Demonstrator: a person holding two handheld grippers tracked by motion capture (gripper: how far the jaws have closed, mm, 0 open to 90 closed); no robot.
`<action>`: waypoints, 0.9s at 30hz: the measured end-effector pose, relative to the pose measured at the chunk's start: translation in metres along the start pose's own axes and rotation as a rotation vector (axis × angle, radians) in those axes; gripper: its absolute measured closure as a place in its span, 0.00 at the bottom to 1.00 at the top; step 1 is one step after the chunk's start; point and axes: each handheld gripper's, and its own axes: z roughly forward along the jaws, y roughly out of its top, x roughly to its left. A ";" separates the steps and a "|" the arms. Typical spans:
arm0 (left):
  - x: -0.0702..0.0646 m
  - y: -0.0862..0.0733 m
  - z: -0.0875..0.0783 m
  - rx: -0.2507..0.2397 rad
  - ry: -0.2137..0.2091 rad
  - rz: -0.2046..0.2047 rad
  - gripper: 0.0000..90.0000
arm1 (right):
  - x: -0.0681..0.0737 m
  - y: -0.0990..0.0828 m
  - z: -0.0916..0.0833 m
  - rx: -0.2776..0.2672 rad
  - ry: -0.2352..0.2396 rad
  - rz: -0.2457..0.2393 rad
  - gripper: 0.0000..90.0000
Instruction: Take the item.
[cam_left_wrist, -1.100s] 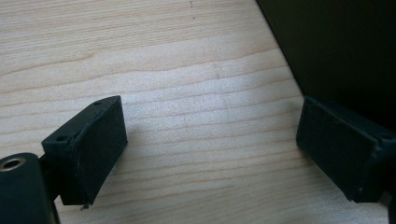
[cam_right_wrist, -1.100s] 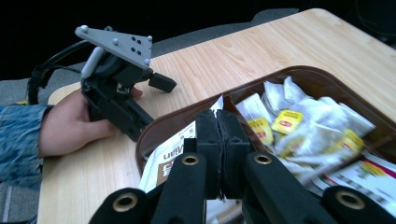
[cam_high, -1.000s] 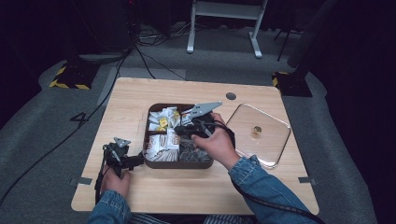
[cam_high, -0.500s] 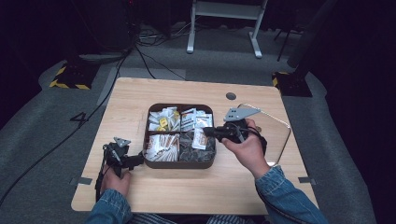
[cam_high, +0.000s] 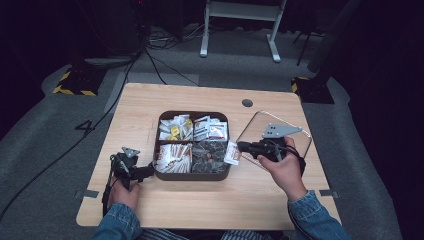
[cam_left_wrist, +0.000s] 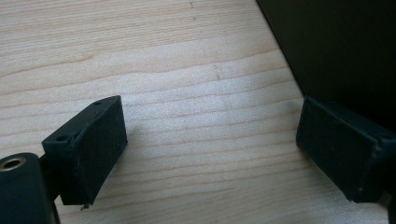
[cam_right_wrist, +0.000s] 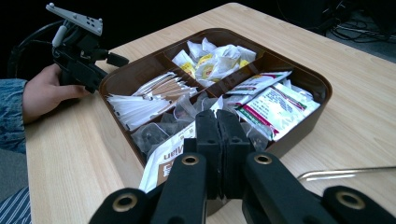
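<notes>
Right gripper: your jaws are pressed together on a white and brown sachet; in the right gripper view the pads meet with the sachet's edge caught between them.
Sachet: it hangs off the gripper tip just outside the tray's right wall, low over the surface and near the tray's front right corner.
Tray: dark brown, rounded corners, four compartments, at the middle of the surface.
Tray contents: white and yellow packets in the far left compartment, red and green printed packets far right, paper sticks near left, dark clear-wrapped pieces near right.
Lid: clear, lying flat to the right of the tray, partly under your right hand.
Left gripper: your jaws stand wide apart with nothing between them, resting low on the surface just left of the tray's near left corner; one pad sits on bare wood, the other against the tray's dark wall.
</notes>
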 end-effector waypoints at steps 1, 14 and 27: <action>0.000 0.000 0.000 0.000 0.000 0.000 0.10 | -0.001 -0.003 -0.002 0.001 -0.005 0.005 0.99; 0.000 0.000 0.001 -0.002 -0.005 0.002 0.10 | -0.010 -0.038 -0.005 0.026 -0.026 0.048 0.99; 0.000 0.000 0.001 -0.002 -0.005 0.003 0.10 | -0.012 -0.075 0.005 0.132 -0.047 0.069 0.99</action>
